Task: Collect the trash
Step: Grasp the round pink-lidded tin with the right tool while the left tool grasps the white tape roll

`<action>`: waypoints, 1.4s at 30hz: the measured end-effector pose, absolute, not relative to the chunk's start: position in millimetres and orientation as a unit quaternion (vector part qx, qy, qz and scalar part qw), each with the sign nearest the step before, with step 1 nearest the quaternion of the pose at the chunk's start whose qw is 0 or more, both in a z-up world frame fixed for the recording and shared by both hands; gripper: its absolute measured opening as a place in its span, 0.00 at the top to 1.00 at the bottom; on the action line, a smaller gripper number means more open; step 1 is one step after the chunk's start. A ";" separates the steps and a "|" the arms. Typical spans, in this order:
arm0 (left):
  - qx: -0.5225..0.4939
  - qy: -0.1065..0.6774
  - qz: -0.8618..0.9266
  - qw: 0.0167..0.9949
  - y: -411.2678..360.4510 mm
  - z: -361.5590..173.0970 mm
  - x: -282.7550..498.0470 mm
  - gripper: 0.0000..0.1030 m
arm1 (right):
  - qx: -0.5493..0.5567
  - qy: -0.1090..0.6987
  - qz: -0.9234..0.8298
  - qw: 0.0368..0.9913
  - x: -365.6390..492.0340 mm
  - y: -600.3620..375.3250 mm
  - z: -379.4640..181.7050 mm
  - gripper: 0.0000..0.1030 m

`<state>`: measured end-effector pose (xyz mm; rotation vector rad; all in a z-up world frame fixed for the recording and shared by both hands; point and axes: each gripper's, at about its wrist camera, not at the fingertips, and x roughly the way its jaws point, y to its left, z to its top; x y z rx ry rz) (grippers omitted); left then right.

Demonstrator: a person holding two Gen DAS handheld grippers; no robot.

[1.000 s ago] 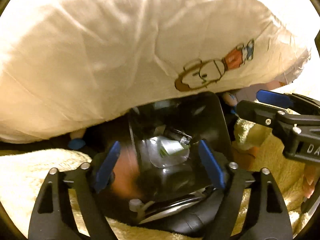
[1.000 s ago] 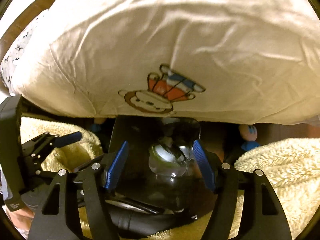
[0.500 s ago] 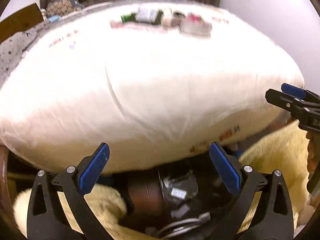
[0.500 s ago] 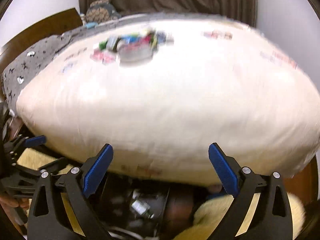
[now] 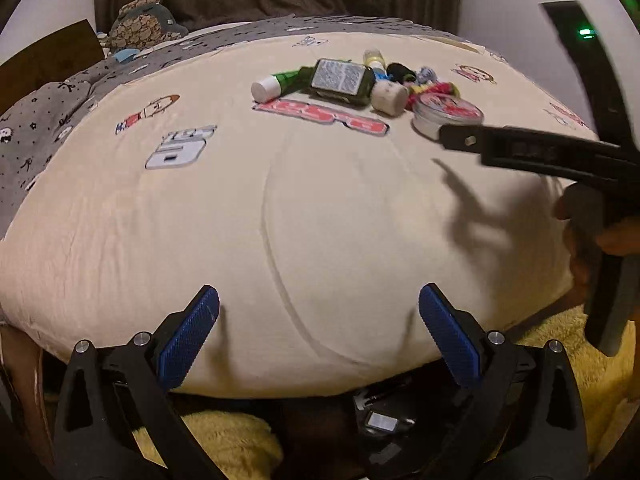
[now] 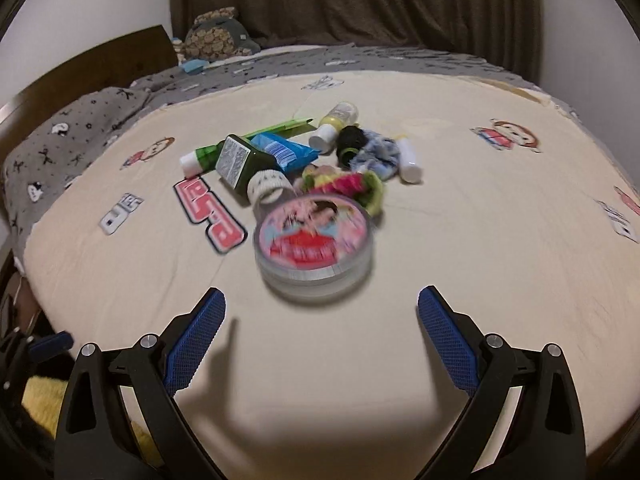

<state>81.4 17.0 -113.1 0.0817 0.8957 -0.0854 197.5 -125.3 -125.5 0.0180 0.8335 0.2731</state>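
Observation:
A heap of trash lies on the cream bed cover point(image 6: 460, 264): a round tin with a pink lid point(image 6: 314, 238), a dark green bottle with a white cap point(image 6: 244, 164), a green tube point(image 6: 200, 158), a blue wrapper point(image 6: 286, 152), a small yellow bottle point(image 6: 338, 120) and crumpled bits. The heap also shows in the left wrist view, with the tin point(image 5: 446, 114) nearest. My right gripper point(image 6: 320, 336) is open and empty, just short of the tin. My left gripper point(image 5: 318, 332) is open and empty at the bed's near edge, far from the heap.
A grey patterned blanket point(image 6: 80, 128) and a plush toy point(image 6: 218, 36) lie at the head of the bed, by a wooden headboard point(image 6: 92, 68). A dark curtain point(image 6: 360, 4) hangs behind. Yellow fluffy fabric point(image 5: 224, 440) and dark objects lie below the bed edge.
Both grippers have risen from the dark bag below the bed edge to above the bed. Both have opened wider. The right one has moved forward towards the heap.

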 end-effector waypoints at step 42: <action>0.036 0.430 -0.089 0.898 -62.7 -96.5 238.8 0.68 | 0.032 0.377 0.096 0.921 170.0 -213.4 -95.4 0.31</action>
